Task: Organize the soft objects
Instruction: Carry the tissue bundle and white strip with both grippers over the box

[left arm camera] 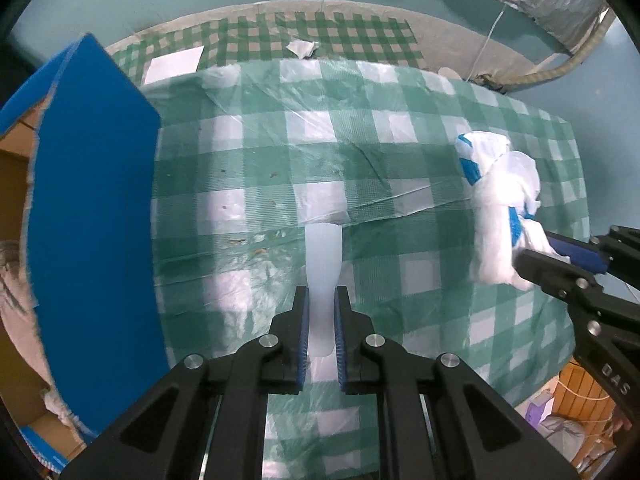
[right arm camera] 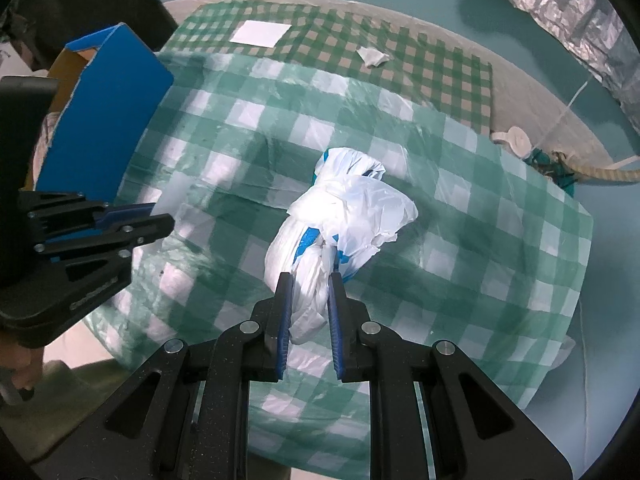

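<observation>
Left wrist view looks down on a table under a green checked cloth (left arm camera: pixel 360 168) covered with clear plastic sheet. The left gripper (left arm camera: pixel 322 292) has its blue pads drawn in on a pale, translucent strip of plastic (left arm camera: pixel 323 264) that rises from the sheet; whether the strip is part of that sheet or a separate bag cannot be told. At the right edge the right gripper (left arm camera: pixel 538 250) is only partly in frame, its tips buried in a white bag with blue print (left arm camera: pixel 496 200). A blue box (left arm camera: pixel 92 216) stands at the left, cut off by the frame, its brown inside mostly hidden. Right wrist view shows the right gripper (right arm camera: pixel 309 280) clamped on the twisted tail of the white bag (right arm camera: pixel 344 216), which lies bunched near the middle of the cloth (right arm camera: pixel 460 240); the bag's contents cannot be made out. The left gripper (right arm camera: pixel 160 220) shows from the side there, beside the box (right arm camera: pixel 104 120).
</observation>
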{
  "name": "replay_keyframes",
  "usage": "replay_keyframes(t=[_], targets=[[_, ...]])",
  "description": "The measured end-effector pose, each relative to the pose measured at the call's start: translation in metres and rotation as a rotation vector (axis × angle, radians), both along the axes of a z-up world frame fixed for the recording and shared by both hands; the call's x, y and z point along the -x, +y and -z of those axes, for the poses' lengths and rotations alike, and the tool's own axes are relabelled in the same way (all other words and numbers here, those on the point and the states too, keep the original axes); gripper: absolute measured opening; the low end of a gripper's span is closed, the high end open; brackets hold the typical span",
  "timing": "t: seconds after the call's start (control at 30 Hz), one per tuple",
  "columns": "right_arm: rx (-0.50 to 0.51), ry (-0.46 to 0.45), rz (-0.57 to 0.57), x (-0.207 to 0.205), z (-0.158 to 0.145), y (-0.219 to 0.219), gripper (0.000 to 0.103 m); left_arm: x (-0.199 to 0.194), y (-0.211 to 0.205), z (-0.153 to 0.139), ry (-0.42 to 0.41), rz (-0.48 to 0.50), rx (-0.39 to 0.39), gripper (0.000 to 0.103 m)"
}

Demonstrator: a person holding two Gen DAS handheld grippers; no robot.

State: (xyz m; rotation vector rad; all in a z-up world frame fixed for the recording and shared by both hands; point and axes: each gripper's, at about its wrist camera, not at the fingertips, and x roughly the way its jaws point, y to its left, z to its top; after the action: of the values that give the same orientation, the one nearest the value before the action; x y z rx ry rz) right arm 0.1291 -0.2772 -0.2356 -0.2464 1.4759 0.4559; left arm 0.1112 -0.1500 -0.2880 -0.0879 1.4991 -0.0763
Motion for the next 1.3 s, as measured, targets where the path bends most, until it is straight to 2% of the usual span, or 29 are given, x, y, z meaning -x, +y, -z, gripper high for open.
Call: replay_keyframes(t=[0.47,0.7,1.3], targets=[[-0.010,-0.038,-0.013,0.008,-0.033,0.014,0.015,0.023,0.026,-0.052,-0.036,-0.016,0.074,0.011],[-0.016,-0.058,-0.022,0.011,-0.051,0.020,0.015,0.032,0.039,-0.078,-0.075,-0.010,0.066,0.011],[-0.051,-0.104,-0.114,0.021,-0.087,0.067,0.015,0.054,0.074,-0.110,-0.118,-0.072,0.067,0.012]])
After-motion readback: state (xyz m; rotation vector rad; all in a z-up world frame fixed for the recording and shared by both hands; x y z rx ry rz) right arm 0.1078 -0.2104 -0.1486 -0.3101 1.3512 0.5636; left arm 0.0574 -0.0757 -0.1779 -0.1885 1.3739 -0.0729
